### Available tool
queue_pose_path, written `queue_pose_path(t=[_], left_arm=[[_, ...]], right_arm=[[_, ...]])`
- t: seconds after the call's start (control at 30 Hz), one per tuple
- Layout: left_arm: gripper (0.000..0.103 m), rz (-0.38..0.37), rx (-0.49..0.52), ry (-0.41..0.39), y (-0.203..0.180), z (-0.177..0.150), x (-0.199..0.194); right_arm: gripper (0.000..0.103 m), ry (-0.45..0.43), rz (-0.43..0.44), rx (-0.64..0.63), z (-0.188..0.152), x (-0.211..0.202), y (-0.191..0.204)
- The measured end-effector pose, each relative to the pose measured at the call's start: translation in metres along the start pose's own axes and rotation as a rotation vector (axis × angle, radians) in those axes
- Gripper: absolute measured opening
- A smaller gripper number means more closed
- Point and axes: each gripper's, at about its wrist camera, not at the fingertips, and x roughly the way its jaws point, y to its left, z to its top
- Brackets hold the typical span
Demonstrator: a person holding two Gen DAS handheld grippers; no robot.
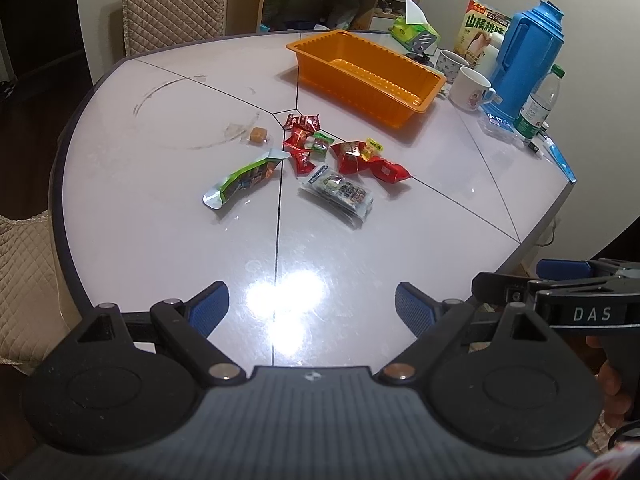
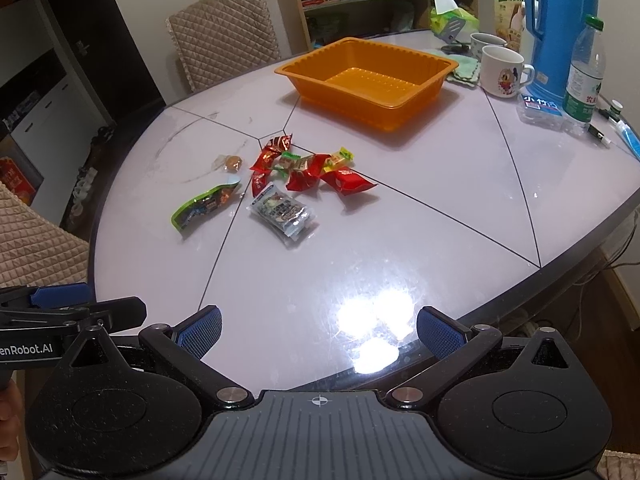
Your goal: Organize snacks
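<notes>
**Both grippers wide apart at the table's near edge, snacks untouched**

Left wrist view: the left gripper hangs low over the near edge of the pale table, level and pointing at the far side, its blue-padded fingers spread wide and holding nothing. The right gripper shows side-on at the right, with part of a hand below it. The snacks lie loose mid-table, near the empty orange tray behind them.

Right wrist view: the right gripper sits likewise low, fingers wide and empty. Snacks lie well ahead, the tray beyond.
</notes>
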Motion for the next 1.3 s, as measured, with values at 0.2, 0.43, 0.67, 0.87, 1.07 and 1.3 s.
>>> queue_pose_path(t=[0.2, 0.43, 0.67, 0.87, 1.07, 1.3], left_arm=[[0.089, 0.002, -0.002, 0.001, 0.000, 0.001, 0.001], [0.089, 0.006, -0.006, 0.002, 0.001, 0.002, 0.002], [0.089, 0.011, -0.012, -0.001, 0.001, 0.004, 0.002], [0.089, 0.014, -0.016, -0.001, 0.000, 0.006, 0.004], [0.089, 0.019, -0.021, 0.001, -0.002, 0.008, 0.006], [0.089, 0.022, -0.027, 0.006, -0.001, 0.012, 0.010]], right_arm=[[0.103, 0.002, 0.003, -0.002, 0.001, 0.002, 0.001], [0.103, 0.004, 0.012, -0.010, 0.006, 0.004, -0.001], [0.103, 0.005, 0.017, -0.014, 0.008, 0.005, -0.002], [0.103, 0.008, 0.022, -0.019, 0.011, 0.007, -0.004], [0.103, 0.013, 0.025, -0.022, 0.014, 0.009, -0.006], [0.103, 0.018, 0.033, -0.024, 0.018, 0.013, -0.008]])
